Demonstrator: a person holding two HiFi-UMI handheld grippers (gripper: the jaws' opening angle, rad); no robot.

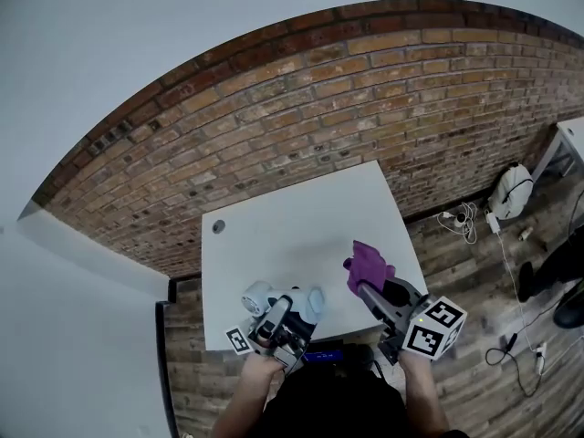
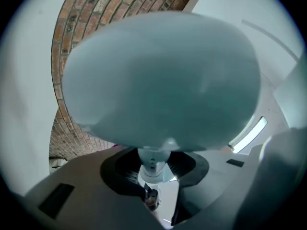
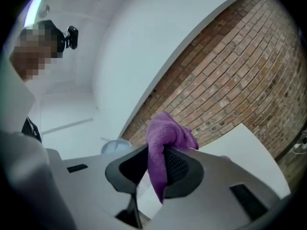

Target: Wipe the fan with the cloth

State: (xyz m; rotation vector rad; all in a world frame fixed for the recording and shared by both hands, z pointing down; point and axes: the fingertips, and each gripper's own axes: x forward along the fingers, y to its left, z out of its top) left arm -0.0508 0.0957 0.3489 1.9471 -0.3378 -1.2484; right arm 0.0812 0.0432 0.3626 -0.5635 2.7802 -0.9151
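Observation:
In the head view a small pale blue and white fan [image 1: 308, 301] is held over the near edge of the white table [image 1: 283, 217]. My left gripper [image 1: 278, 316] is shut on it. In the left gripper view the fan's rounded blue head [image 2: 163, 80] fills the picture, and its white neck [image 2: 153, 161] sits between the jaws of the left gripper [image 2: 154, 174]. A purple cloth [image 1: 369, 265] sticks out of my right gripper [image 1: 367, 290], just right of the fan. In the right gripper view the right gripper [image 3: 156, 169] pinches the cloth [image 3: 165, 138], which hangs between the jaws, and the fan [image 3: 115, 146] shows beyond at the left.
A brick wall [image 1: 319, 99] runs behind the table. The tabletop has a cable hole [image 1: 217, 227] at its far left. On the wooden floor to the right lie cables [image 1: 461, 217] and a white bag [image 1: 509, 192]. A second white table corner [image 1: 570, 140] shows at the far right.

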